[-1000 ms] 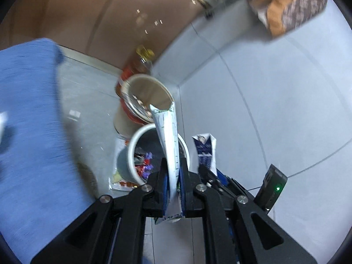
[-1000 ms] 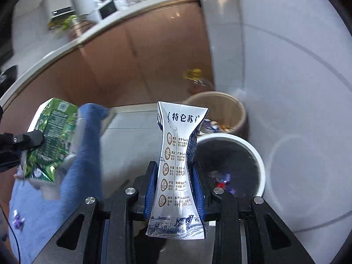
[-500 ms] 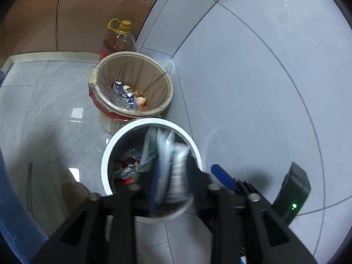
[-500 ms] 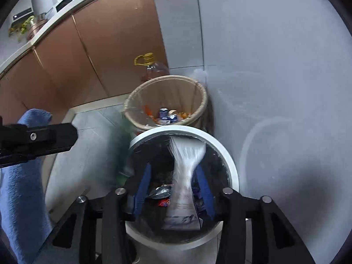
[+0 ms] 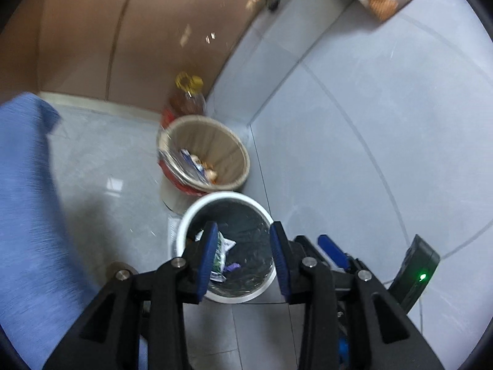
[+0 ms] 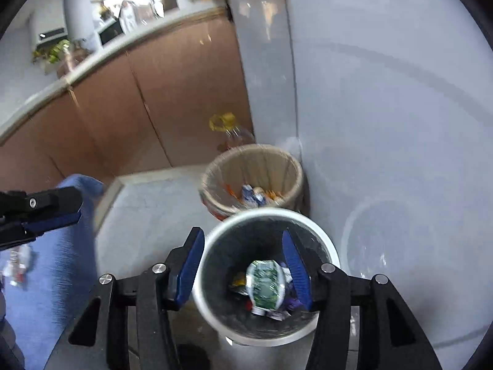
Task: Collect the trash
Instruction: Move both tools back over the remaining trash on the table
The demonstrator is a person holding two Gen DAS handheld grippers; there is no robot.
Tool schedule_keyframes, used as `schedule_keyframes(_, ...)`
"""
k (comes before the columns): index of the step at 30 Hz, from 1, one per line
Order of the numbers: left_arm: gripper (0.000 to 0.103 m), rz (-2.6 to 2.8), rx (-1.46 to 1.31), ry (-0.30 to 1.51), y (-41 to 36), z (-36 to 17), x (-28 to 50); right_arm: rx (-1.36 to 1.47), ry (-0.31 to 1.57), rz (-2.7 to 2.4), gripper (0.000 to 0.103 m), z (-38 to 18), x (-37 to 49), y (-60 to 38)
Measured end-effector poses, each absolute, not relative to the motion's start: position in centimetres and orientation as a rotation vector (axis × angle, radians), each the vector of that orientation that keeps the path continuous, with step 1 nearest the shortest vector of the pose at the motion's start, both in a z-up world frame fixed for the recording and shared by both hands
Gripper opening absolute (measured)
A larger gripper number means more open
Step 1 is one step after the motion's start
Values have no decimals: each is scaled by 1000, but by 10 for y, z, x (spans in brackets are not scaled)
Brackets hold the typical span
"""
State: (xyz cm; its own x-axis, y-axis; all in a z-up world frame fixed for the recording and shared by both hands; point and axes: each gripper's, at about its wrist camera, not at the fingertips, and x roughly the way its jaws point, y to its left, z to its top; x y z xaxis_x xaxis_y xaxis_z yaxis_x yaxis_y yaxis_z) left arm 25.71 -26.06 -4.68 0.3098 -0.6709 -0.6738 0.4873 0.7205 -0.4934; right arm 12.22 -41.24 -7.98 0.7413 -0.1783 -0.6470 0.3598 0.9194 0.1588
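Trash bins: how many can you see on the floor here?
2. A white-rimmed bin with a dark liner sits nearest; a beige-lined bin stands just behind it, by the wall corner. Others may be out of view.

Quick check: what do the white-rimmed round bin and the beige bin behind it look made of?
White-rimmed round bin: smooth, probably plastic rim; a glossy, crinkled dark film liner inside. Beige bin: pleated thin bag, likely plastic film, folded over the rim; red shell shows beneath, material unclear.

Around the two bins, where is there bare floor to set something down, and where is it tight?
Bare tile lies left of the white bin and tan-lined bin, bordered by the blue cloth and the cabinet base. It is crowded by the wall: the bins sit close together, the oil bottle wedged behind them in the corner.
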Motion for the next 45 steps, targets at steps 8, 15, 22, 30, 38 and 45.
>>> schedule_keyframes(8, 34, -700, -223, 762, -147, 41, 188, 233, 505, -156, 57, 9, 86, -338)
schedule_keyframes(15, 43, -605, -185, 623, -51, 94, 130, 181, 418, -14, 57, 62, 65, -273)
schedule_keyframes(22, 43, -491, -190, 545, 50, 122, 85, 125, 363, 87, 57, 95, 52, -221)
schedule_keyframes(30, 44, -346, -220, 499, 145, 128, 38, 98, 325, 175, 57, 113, 27, -180)
schedule_keyframes(38, 44, -279, -244, 513, 203, 105, 0, 59, 299, 249, 57, 124, 10, -149)
schedule_keyframes(45, 44, -241, -288, 556, 234, 68, -10, 45, 311, 269, 57, 117, 10, -141)
